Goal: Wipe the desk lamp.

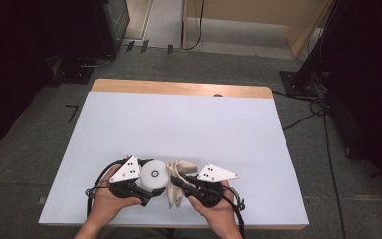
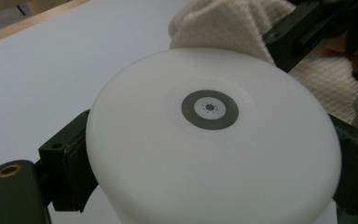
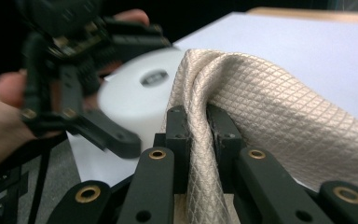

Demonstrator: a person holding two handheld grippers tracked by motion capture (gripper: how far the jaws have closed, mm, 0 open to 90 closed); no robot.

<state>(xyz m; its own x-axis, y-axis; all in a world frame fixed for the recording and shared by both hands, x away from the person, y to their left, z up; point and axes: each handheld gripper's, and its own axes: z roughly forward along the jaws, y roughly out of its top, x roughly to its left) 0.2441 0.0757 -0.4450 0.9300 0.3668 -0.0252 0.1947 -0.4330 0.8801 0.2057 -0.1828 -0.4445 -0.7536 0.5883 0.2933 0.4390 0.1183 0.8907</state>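
A white round dish [image 1: 155, 173] with a grey ring mark at its centre [image 2: 209, 108] is held just above the table's near edge. My left gripper [image 1: 149, 185] is shut on it, one black pad [image 2: 70, 161] pressing on each side of its rim. My right gripper [image 3: 198, 121] is shut on a beige quilted cloth [image 3: 270, 107], pinched in a fold between the pads. The cloth [image 1: 180, 172] bunches against the dish's right side. In the high view, my right gripper [image 1: 175, 182] points left towards the dish. The blurred left gripper [image 3: 74, 70] appears in the right gripper view, holding the dish [image 3: 140, 98].
The table [image 1: 179, 124] has a white top and a wooden strip along its far edge. Around it is grey carpet with cables and black stand bases on the floor at the right and far left.
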